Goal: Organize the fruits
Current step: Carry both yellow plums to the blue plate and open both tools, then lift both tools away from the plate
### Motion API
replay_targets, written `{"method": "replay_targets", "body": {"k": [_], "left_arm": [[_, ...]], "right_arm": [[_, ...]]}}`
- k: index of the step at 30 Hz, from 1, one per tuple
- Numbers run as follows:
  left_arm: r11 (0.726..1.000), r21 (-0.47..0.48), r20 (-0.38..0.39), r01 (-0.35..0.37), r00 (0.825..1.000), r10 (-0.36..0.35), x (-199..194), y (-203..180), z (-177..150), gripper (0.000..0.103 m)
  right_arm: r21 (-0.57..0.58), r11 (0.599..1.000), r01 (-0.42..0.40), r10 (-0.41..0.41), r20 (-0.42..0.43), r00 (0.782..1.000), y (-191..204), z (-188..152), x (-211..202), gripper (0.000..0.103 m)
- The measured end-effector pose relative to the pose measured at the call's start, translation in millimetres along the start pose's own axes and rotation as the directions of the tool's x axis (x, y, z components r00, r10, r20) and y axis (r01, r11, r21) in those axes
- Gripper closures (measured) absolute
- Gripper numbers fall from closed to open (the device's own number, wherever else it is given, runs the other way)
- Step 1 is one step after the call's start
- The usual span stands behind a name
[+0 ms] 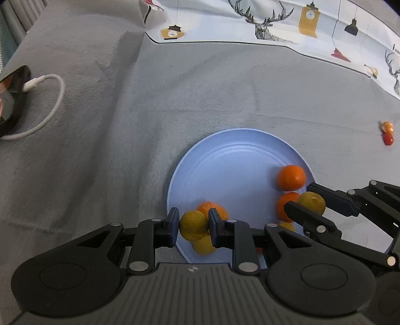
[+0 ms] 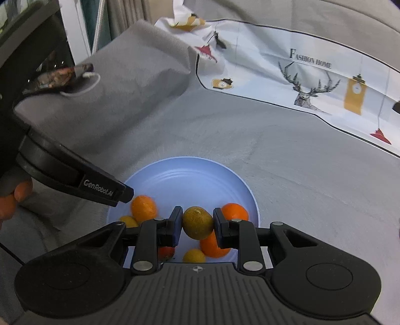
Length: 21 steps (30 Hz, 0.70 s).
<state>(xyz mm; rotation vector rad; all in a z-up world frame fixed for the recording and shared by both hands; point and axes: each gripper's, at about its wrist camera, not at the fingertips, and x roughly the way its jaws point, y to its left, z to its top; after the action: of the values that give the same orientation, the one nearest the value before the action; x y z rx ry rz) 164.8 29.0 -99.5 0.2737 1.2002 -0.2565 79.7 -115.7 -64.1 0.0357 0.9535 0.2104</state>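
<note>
The grey cloth surface (image 1: pixel 200 95) fills most of both views, with a printed deer-pattern sheet (image 1: pixel 275 22) across the top of the frame. Low in the middle sits the blue plate (image 1: pixel 237 150), already carrying several oranges (image 1: pixel 291 177) and smaller yellow fruits, so the gathering looks well advanced.

The left gripper (image 1: pixel 194 226) has its fingers closed on a yellow-green fruit (image 1: pixel 193 225) over the plate's lower left edge. The right gripper (image 2: pixel 197 225) likewise has its fingers clamped on a second yellow-green fruit (image 2: pixel 197 222) above the plate's lower middle. Both fruits are not yet set down; releasing them is probably the step in hand.

At the right edge of the left view, small red and orange fruits (image 1: pixel 387 133) lie well apart from the plate, apparently still to collect.

At the left edge lie a phone (image 1: pixel 12 97) and its white cable (image 1: pixel 50 105), clear of the work. The fruit already on the plate crowds the drop spots.
</note>
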Motion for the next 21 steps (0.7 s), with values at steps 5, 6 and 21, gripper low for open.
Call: {"method": "replay_targets", "body": {"k": [5,6,21], "left_arm": [[0.998,0.031,0.066,-0.062,0.996,0.06,-7,-1,1,0.018],[0.995,0.04,0.094,-0.088,0.992,0.084,-13,0,-1,0.01],[0.993,-0.043,0.162,-0.11,0.98,0.115,-119,3,-108,0.0]], "right_arm": [[-0.028,0.999,-0.02,0.02,0.005,1.0,2,6,8,0.045],[-0.03,1.0,0.001,0.0,0.015,1.0,3,7,5,0.04],[0.073,0.996,0.061,-0.063,0.027,0.998,31,-37,-122,0.002]]}}
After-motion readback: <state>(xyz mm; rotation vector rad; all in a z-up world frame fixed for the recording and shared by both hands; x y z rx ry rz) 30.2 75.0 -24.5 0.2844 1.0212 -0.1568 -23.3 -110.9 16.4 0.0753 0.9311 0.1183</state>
